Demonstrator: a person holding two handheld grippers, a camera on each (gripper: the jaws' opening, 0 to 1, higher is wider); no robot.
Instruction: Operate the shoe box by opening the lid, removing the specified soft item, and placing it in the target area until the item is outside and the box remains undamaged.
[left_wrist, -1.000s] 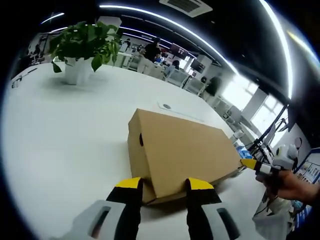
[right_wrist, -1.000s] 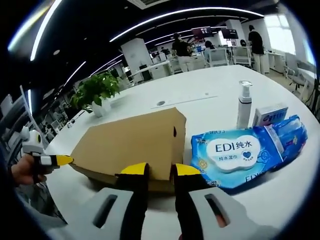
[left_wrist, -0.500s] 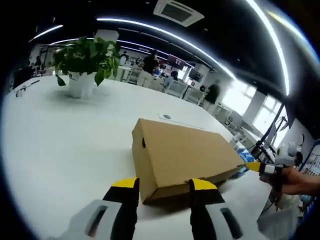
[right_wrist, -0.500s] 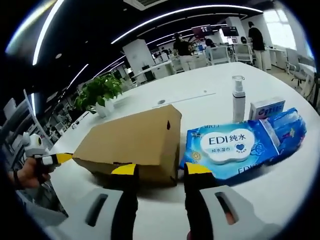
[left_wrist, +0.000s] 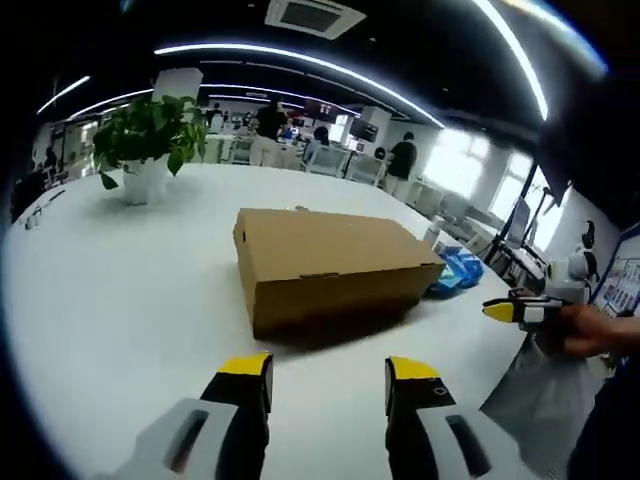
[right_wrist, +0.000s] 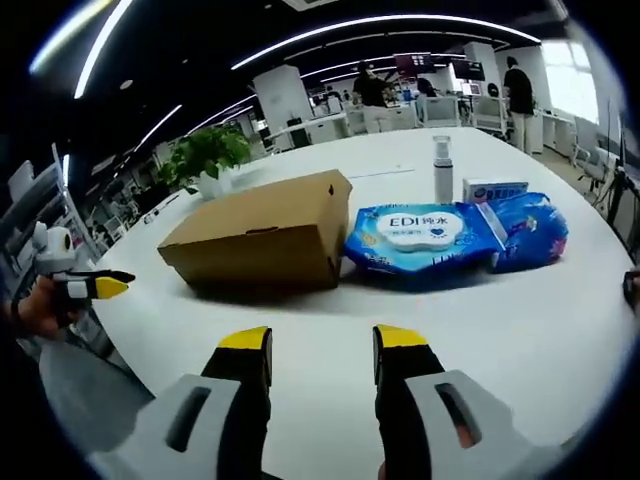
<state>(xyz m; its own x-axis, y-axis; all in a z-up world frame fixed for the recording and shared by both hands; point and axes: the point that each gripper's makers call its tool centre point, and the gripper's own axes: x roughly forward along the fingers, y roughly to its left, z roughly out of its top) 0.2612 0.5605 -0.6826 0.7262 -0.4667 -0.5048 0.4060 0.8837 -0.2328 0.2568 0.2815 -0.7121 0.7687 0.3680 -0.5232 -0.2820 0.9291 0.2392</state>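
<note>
Hand-held gripper on the left and its right twin both stand wide and empty, apart from the shoe box. Closed on the white desk, the box lies at twelve o'clock; opening and removal remain. Blue wipes pack touches its three o'clock end.

Matt cardboard shoe box, glossy white table

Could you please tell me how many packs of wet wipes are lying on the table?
2: one wipes pack beside the cardboard box, another wipes pack overlapping its far side. More may be hidden.
</note>
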